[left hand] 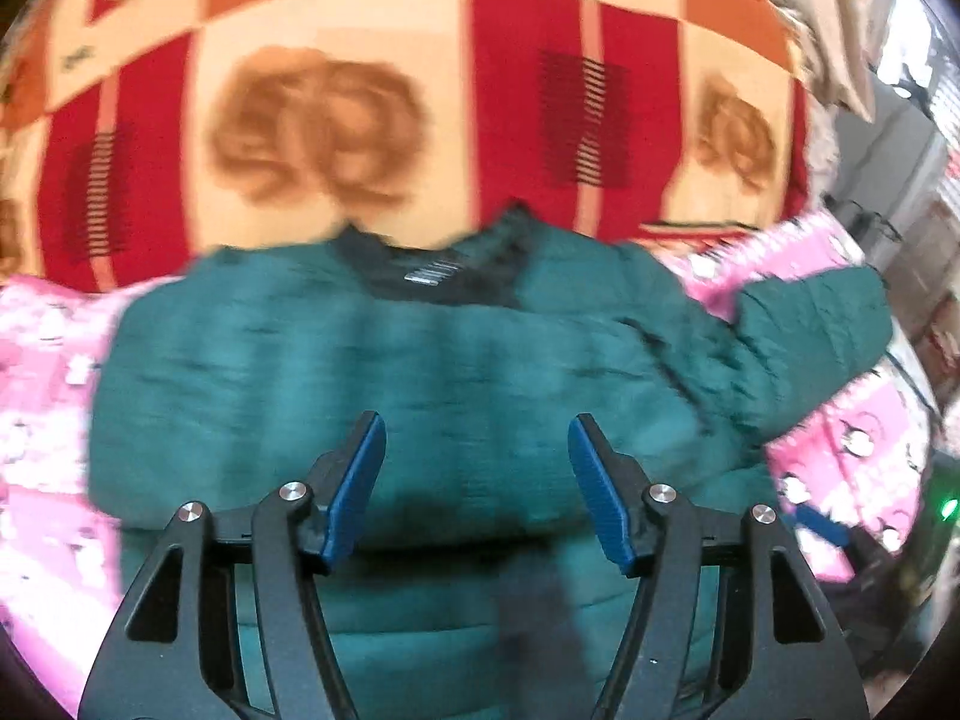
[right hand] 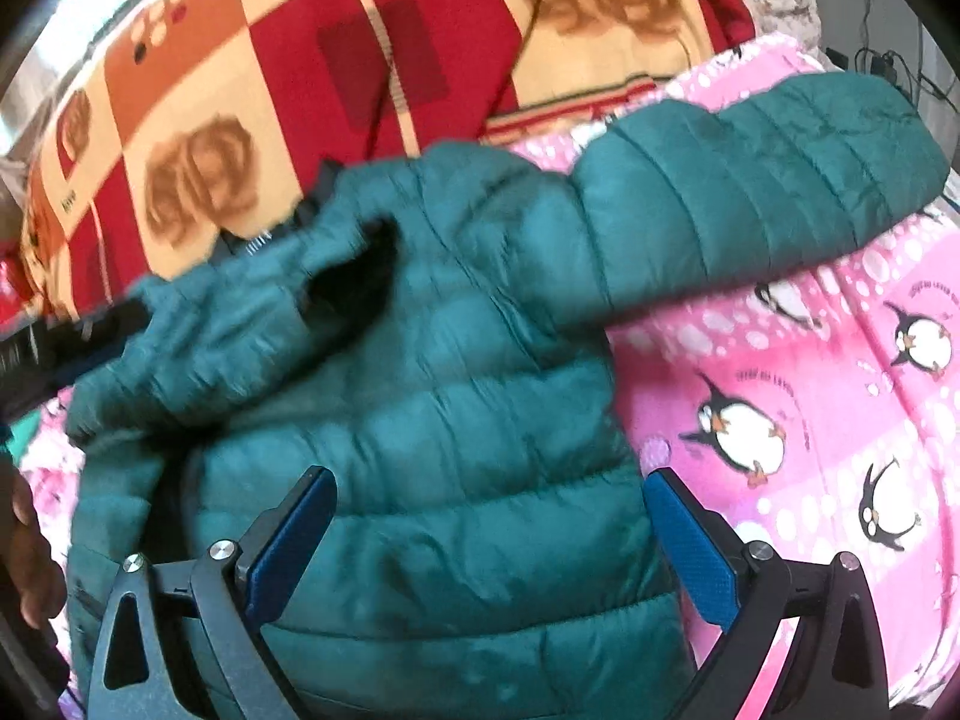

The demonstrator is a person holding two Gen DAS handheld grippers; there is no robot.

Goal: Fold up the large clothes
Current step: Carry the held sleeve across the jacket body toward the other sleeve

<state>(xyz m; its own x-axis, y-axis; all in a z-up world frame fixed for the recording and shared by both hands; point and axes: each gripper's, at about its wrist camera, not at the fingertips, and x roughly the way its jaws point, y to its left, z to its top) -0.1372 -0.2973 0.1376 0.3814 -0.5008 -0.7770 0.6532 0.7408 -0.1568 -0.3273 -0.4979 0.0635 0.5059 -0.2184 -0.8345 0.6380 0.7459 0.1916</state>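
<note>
Left wrist view, heavily motion-blurred. Left gripper hangs above the garment with its blue pads spread apart and nothing between them; no pad touches cloth. Green puffer jacket lies flat beneath, collar toward the far side, dark lining and a pale label visible at the neck but unreadable. One sleeve sticks out to the right of the frame, its end reaching the lens edge. Jacket rests on a pink penguin-print sheet; beyond the collar lies a red-and-orange rose-patterned blanket. Jacket's near hem is hidden behind the gripper's black frame. Blurred room clutter at the right edge cannot be made out, apart from a small green light. No containers are in view.

Right wrist view, sharper. Right gripper has its jaws spread wide; the jacket's quilted body lies between and below the blue pads, with no pinch visible. Sleeve extends up and right across the pink sheet, penguins clearly printed. Collar opening is shadowed, interior hard to read. A dark object crosses the left edge, blurred and cut off; I cannot tell what it is. Part of a person's hand shows at the lower left edge. Blanket carries the word "love". Cables and a plug sit at the upper right.
</note>
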